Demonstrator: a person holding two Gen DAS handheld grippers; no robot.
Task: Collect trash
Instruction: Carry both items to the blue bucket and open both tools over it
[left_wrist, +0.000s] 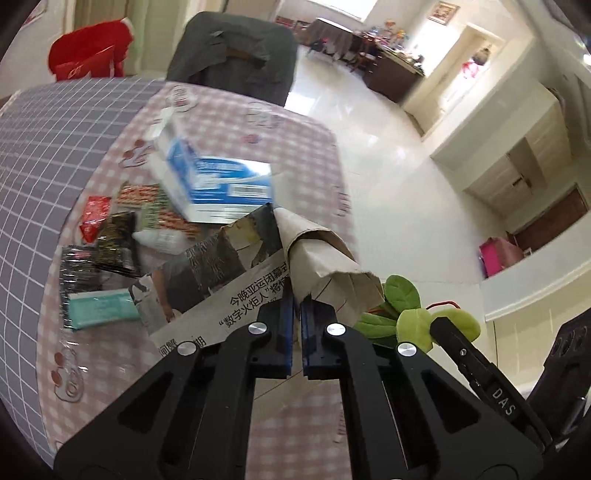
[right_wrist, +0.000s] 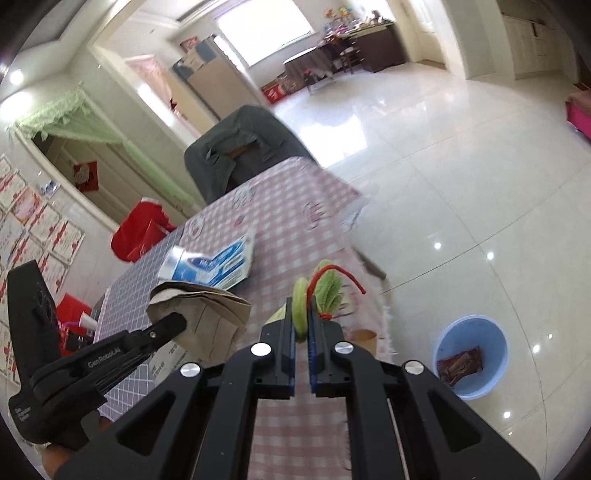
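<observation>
The left gripper (left_wrist: 297, 306) has its blue pads pressed onto a crumpled brown paper bag (left_wrist: 325, 266), held up over the table; in the right wrist view the same bag (right_wrist: 201, 314) hangs at nine o'clock of the right gripper (right_wrist: 302, 314), whose fingers pinch green fake leaves (right_wrist: 327, 291) with a red wire (right_wrist: 340, 275) curling out toward one o'clock. In the left view those leaves (left_wrist: 406, 306) show just to the right of the bag. Under the bag lies a newspaper (left_wrist: 221, 280), and beyond it, toward ten o'clock, a teal pack (left_wrist: 101, 306), black wrappers (left_wrist: 114, 243), a red wrapper (left_wrist: 94, 218) and a white tube (left_wrist: 159, 238) crowd together. A blue-and-white box (left_wrist: 214, 181) sits farther off at eleven o'clock, touching the newspaper's far edge. All this rests on a table (left_wrist: 295, 147) under a pink checked cloth, with a grey grid mat (left_wrist: 55, 147) on its left part. At the table's far end stands a chair (left_wrist: 236, 55) draped in grey, and a red bag (left_wrist: 92, 55) sits to its left. On the shiny tiled floor (right_wrist: 443, 166), at three o'clock in the right view, stands a blue bin (right_wrist: 471, 356) with a dark red wrapper (right_wrist: 460, 365) inside, well apart from both held items. Far back are a dark desk (right_wrist: 369, 48) and a bright window (right_wrist: 266, 33).
</observation>
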